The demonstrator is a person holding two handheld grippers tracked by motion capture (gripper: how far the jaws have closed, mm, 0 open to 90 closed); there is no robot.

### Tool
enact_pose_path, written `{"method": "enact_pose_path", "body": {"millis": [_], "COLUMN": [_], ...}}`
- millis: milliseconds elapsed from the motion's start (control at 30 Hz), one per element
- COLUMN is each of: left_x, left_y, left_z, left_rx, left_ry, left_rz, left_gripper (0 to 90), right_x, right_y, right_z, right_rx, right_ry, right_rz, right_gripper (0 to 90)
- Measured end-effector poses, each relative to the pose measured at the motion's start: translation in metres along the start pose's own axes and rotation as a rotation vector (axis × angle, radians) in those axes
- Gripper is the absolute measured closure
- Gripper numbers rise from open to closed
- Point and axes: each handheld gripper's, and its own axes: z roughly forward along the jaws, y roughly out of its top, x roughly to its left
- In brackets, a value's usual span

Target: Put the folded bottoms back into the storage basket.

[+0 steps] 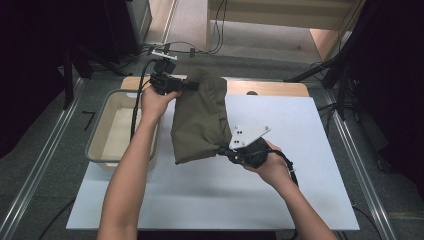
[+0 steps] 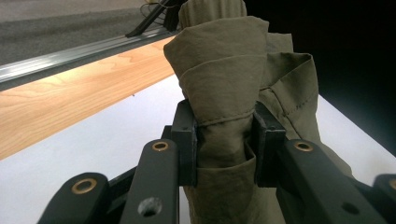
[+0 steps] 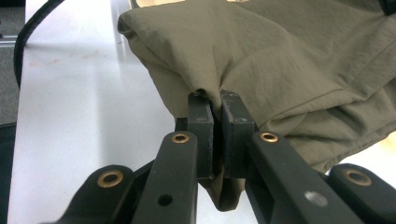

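Observation:
An olive-green cloth garment [image 1: 200,117] hangs folded between both grippers above the white table top [image 1: 280,195]. My left gripper [image 1: 192,86] is shut on a thick bunch of the cloth [image 2: 219,93] at its far upper end, the fabric squeezed between the two pads [image 2: 186,135]. My right gripper [image 1: 222,149] is shut on a thin edge of the garment [image 3: 261,60] at its near lower corner, jaws almost touching. The grey three-cornered plate [image 1: 248,135] sits on top of the right gripper.
A beige plastic bin [image 1: 112,127] stands at the table's left edge, under my left forearm. A wooden strip [image 1: 270,88] runs along the table's far edge. Cables [image 1: 190,50] lie on the floor beyond. Dark stands flank both sides.

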Motion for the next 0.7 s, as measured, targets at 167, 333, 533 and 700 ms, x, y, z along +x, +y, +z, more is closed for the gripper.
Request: {"method": "enact_pose_path", "body": {"millis": [167, 333, 533, 700], "left_x": [0.002, 0.004, 0.006, 0.009], "left_y": [0.001, 0.001, 0.001, 0.000], "left_z": [-0.006, -0.012, -0.017, -0.019], "left_rx": [-0.003, -0.004, -0.003, 0.001], "left_ry": [0.005, 0.012, 0.021, 0.027], "left_rz": [0.002, 0.007, 0.006, 0.005], "left_gripper": [69.4, 69.4, 69.4, 69.4], "right_x": [0.001, 0.002, 0.003, 0.005], "right_y": [0.006, 0.010, 0.016, 0.021], "right_z": [0.003, 0.007, 0.011, 0.014], "right_rx": [-0.001, -0.002, -0.005, -0.004], "right_ry": [0.008, 0.013, 0.013, 0.017], "right_rz": [-0.006, -0.010, -0.015, -0.021], "right_gripper": [82.6, 82.6, 82.6, 82.6]}}
